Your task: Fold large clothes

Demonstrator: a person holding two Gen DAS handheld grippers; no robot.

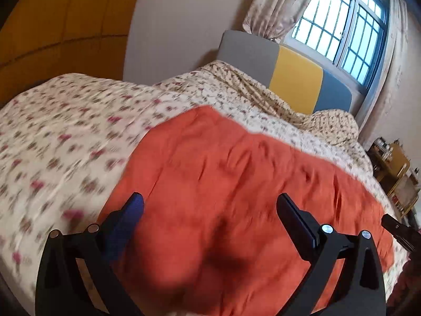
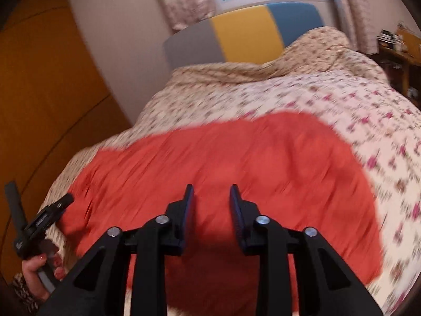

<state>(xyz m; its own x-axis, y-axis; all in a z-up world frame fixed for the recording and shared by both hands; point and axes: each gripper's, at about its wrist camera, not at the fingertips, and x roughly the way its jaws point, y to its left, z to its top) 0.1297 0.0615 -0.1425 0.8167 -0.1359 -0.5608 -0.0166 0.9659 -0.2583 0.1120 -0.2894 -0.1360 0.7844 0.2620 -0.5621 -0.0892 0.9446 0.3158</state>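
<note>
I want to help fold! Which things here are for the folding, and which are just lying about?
For the folding:
orange-red garment, spread on the bed
left tool, open
right tool, open

Just lying about:
floral bedspread
rumpled floral quilt
striped headboard
curtains
cluttered shelf

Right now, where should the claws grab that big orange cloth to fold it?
Probably the near edge of the orange cloth, one claw toward each near corner, coming from the near side of the bed. It lies spread flat, and the left claw and right claw are both open above that edge.
</note>
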